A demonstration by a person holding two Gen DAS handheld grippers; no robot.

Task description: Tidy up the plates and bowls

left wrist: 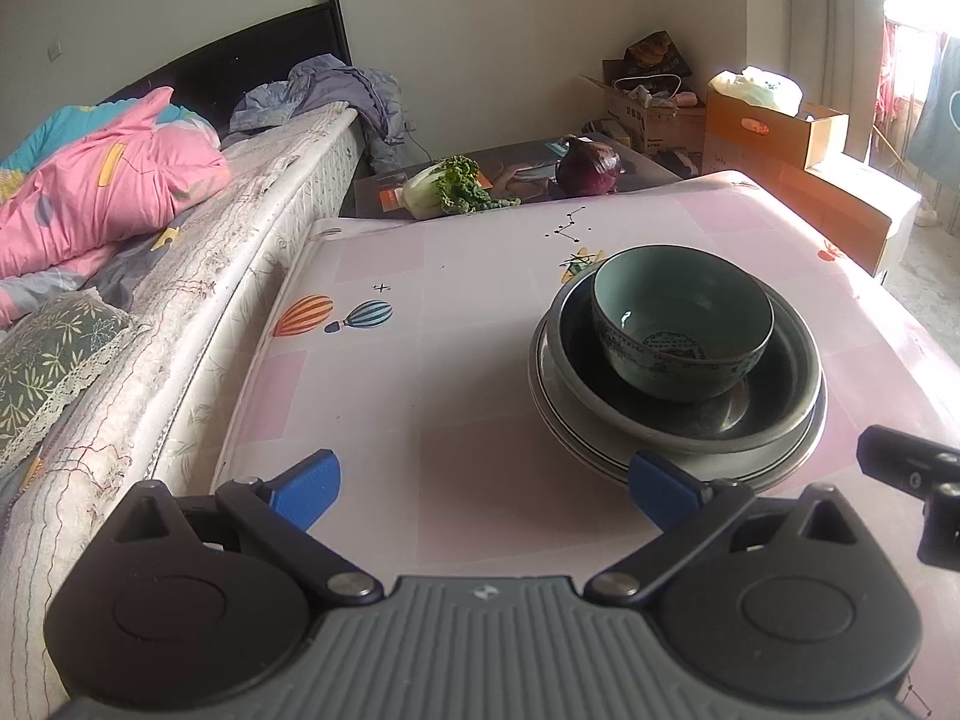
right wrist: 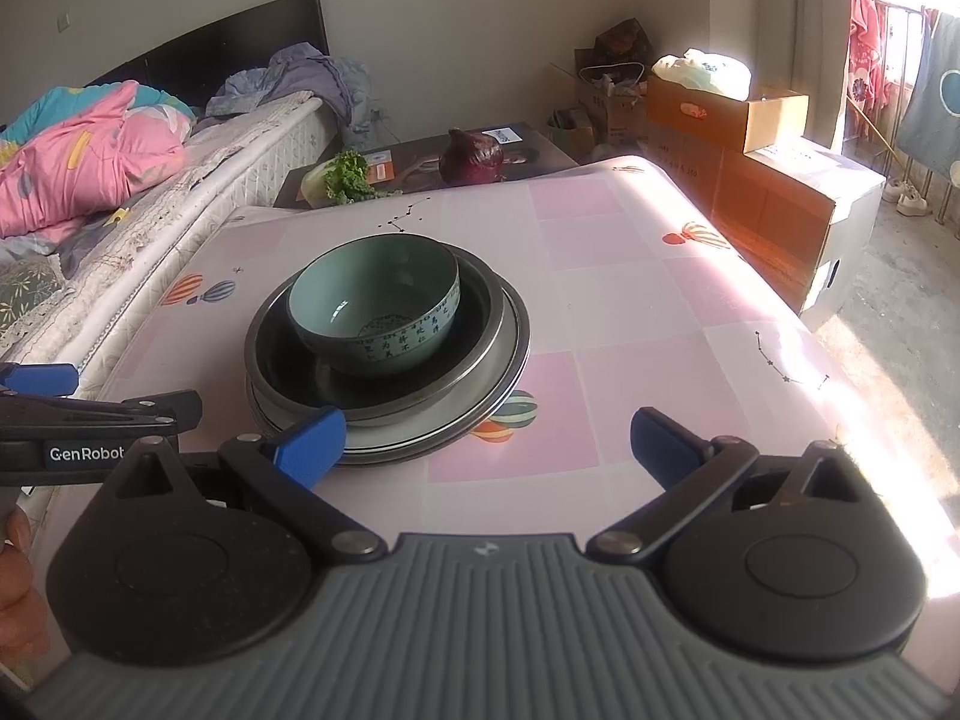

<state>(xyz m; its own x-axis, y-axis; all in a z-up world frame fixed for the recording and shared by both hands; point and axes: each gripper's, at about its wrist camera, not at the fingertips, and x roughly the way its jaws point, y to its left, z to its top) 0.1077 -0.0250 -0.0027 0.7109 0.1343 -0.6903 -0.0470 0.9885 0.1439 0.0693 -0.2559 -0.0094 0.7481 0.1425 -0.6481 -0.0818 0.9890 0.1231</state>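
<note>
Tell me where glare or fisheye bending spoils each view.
Left wrist view: the window is blown out at top right, and the bed edge bows. Right wrist view: sunlight washes out the table's right side; the teal bowl stays clear.

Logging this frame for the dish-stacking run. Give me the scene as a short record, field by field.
surface: table with a pink checked cloth printed with balloons
stack: green bowl sits in a dark metal dish, which sits on stacked plates
left tool: open, empty, its right finger at the plates' near rim
right tool: open, empty, its left finger at the plates' near rim
behind table: red cabbage and leafy greens on a lower surface
left side: bed
</note>
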